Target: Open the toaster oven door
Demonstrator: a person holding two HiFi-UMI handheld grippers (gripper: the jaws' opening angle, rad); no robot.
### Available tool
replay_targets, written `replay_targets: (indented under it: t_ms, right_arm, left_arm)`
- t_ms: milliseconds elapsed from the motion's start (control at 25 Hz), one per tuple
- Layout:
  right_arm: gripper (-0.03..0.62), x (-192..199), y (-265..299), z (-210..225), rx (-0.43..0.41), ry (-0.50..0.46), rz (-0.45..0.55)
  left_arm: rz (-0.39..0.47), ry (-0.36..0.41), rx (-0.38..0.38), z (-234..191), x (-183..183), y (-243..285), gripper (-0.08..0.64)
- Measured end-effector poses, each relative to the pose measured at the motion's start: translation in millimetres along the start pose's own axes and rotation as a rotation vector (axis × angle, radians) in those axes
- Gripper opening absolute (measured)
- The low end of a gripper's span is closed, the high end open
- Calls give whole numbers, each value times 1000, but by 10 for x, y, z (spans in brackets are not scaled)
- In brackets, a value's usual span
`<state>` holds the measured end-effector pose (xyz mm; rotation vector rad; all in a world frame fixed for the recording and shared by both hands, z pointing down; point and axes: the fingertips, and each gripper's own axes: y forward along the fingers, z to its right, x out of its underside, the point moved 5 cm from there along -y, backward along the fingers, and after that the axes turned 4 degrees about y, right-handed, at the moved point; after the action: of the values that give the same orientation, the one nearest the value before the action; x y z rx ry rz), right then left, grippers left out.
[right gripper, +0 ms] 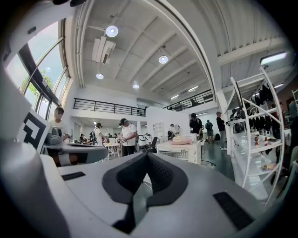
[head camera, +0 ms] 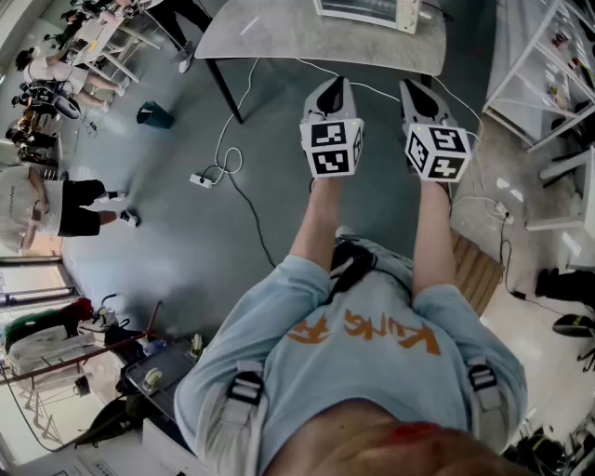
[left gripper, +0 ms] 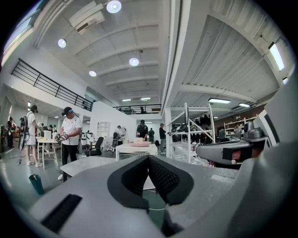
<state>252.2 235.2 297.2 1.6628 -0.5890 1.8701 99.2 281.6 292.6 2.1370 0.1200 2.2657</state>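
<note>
Looking steeply down on the grey floor (head camera: 167, 232), wide and open underfoot. Up at the top of the head view, seeing a grey surface (head camera: 279, 33) on dark legs, and off to the right a white shelf rack (head camera: 539, 65). Spotting the toaster oven (head camera: 372, 11) on the far part of that surface, white, cut off by the picture's top edge, well apart from both claws, its door too cropped to judge. Holding the left claw (head camera: 333, 85) and the right claw (head camera: 416, 88) out level, side by side, over the floor just short of the surface's near edge. Finding both pinched fully together in their own gripper views, dark ribbed pads (left gripper: 163, 177) meeting at the tips, nothing caught between them. Down to the small stuff now: left marker cube (head camera: 332, 147) and right marker cube (head camera: 437, 152) facing up, and a white power strip (head camera: 201, 179) lying on the floor with its cable (head camera: 244, 200) trailing away.
</note>
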Motion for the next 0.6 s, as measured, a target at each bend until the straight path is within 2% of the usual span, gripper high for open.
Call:
replay_targets:
  t_ms: [200, 600]
  right_arm:
    - [-2, -30, 84, -52, -23, -23, -11]
    - [0, -47, 166, 75, 16, 40, -6]
  left_arm:
    - [4, -5, -9, -59, 2, 32, 2]
    - [14, -1, -14, -149, -39, 64, 2]
